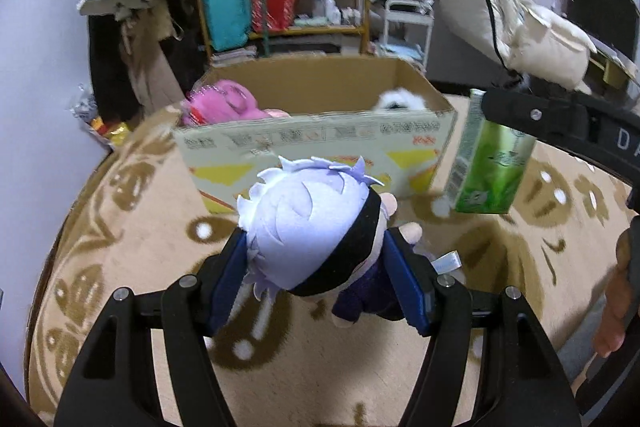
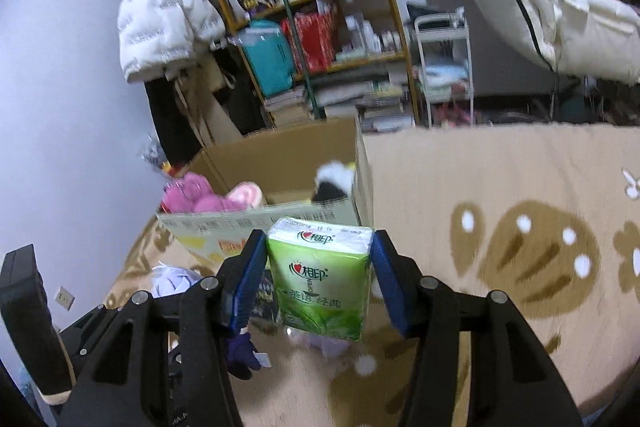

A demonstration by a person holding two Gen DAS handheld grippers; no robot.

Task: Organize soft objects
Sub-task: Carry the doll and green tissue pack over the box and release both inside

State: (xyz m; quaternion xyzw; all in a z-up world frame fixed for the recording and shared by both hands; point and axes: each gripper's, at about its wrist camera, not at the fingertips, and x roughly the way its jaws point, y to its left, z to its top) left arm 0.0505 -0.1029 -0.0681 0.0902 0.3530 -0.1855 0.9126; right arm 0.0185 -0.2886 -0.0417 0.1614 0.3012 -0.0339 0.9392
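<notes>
Plush doll, light and squashy, sits pinched at its head in my left claw; my right claw clamps the crushable tissue pack sidewise, near the cardboard box.

A beige blanket with brown pawprints is covering the lower frame, and an open cardboard box is sitting on it at centre.
</notes>
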